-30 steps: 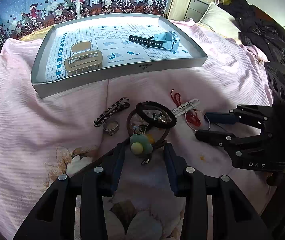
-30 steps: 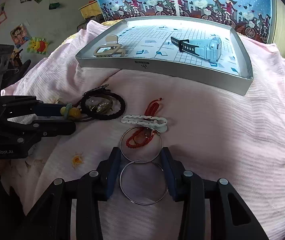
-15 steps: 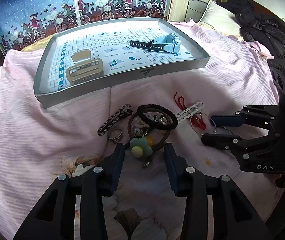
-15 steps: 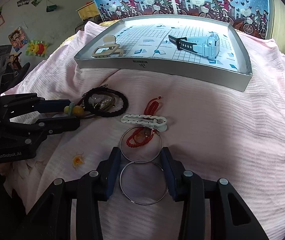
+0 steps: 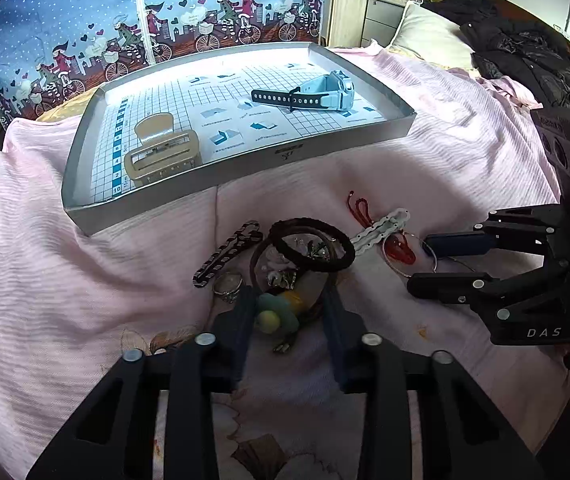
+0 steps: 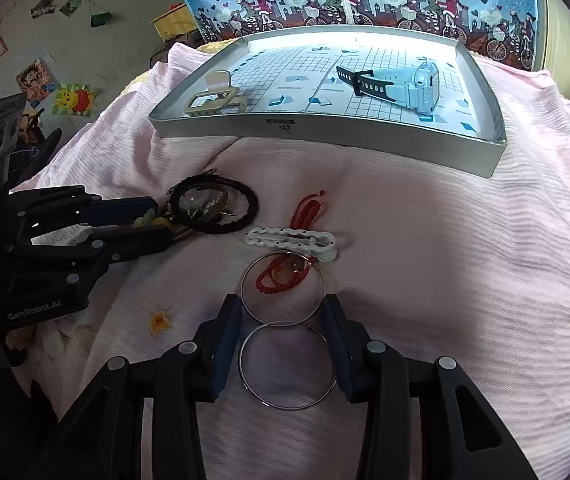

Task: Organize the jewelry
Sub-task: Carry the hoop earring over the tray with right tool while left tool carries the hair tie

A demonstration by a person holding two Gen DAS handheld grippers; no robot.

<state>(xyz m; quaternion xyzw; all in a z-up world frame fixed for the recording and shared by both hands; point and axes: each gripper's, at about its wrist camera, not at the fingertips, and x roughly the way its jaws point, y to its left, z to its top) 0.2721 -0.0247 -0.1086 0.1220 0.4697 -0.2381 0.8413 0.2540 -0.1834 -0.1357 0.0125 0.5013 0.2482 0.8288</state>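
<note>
L gripper (image 5: 287, 312) fingers spread round green-yellow bead charm (image 5: 275, 314); R gripper (image 6: 283, 320) fingers spread round two thin silver hoops (image 6: 287, 364), mid pink bedspread (image 6: 445, 260).

A big bed with a pink blanket (image 5: 65, 280) fills the room. At twelve o'clock hangs a blue curtain (image 5: 85, 32) with girls on bikes. At two o'clock sit a white pillow (image 5: 429, 36), dark clothes (image 5: 525, 56) and a grey drawer chest (image 5: 381, 16). Cartoon stickers (image 6: 73, 98) dot the wall at ten o'clock.
</note>
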